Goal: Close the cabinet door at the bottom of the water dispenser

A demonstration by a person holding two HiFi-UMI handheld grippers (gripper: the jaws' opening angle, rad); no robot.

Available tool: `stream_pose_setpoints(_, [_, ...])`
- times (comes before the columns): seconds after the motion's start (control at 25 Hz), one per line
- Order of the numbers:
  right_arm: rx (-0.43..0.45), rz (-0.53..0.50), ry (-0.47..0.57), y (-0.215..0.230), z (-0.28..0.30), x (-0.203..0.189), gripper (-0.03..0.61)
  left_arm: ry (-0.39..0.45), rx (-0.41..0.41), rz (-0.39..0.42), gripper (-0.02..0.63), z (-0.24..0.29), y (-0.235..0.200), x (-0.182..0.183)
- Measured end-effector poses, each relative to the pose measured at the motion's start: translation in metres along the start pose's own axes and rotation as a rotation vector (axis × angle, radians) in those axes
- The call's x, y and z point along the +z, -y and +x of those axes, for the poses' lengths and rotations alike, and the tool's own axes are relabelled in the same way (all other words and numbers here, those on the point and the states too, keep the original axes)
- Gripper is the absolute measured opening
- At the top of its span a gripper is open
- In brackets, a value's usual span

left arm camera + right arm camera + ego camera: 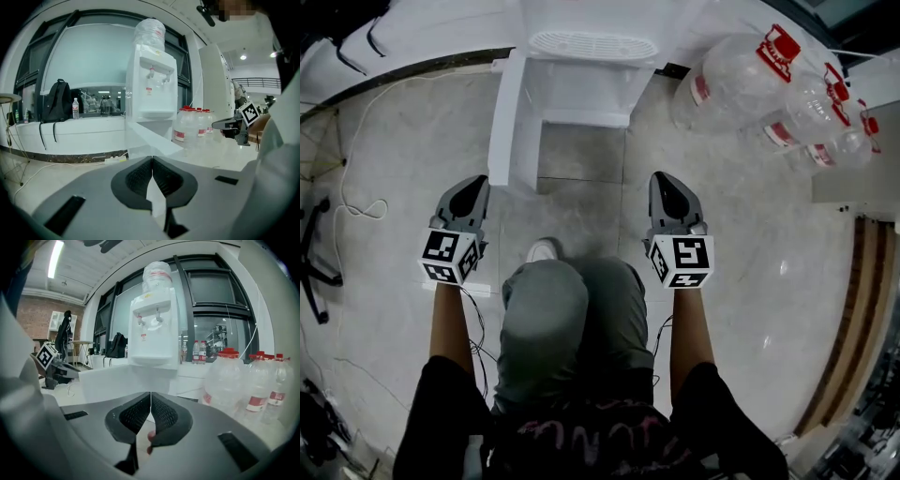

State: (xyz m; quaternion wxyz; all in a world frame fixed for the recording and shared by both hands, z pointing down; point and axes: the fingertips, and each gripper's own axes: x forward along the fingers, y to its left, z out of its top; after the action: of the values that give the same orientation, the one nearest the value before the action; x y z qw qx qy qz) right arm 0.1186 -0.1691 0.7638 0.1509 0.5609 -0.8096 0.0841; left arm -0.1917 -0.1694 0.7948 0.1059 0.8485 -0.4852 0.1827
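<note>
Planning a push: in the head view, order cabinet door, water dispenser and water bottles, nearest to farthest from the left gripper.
1. Cabinet door, open, just ahead of left gripper.
2. Water dispenser, ahead, rightward.
3. Water bottles, far right.

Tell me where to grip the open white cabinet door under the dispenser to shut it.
Take the white cabinet door at its free near edge, farthest from the white water dispenser. It stands swung out towards you, so likely come at its left face with the left gripper, pushing right.
</note>
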Motion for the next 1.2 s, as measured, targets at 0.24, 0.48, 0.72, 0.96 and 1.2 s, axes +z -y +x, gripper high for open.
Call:
stream_pose_setpoints(0.24, [-0.032, 0.012, -0.007, 0.022, -0.016, -0.023, 0.016, 0.025, -0.026, 0.002, 0.015, 0.009, 0.019, 0.002])
stream_pose_setpoints(0.48, [-0.06, 0.032, -0.011, 0.034, -0.028, -0.042, 0.017, 0.06, -0.109, 0.023, 0.015, 0.031, 0.053, 0.011])
stream_pose_setpoints(0.72, [-0.097, 0.039, -0.03, 0.051, -0.034, -0.064, 0.018, 0.111, -0.242, 0.004, 0.016, 0.073, 0.092, 0.028])
stream_pose_setpoints(0.96, [-0.146, 0.069, -0.044, 0.077, -0.035, -0.084, 0.018, 0.17, -0.37, 0.036, 0.015, 0.124, 0.135, 0.051])
stream_pose_setpoints(1.2, [-0.19, 0.084, -0.076, 0.092, -0.03, -0.097, 0.018, 0.201, -0.462, 0.104, 0.015, 0.181, 0.161, 0.077])
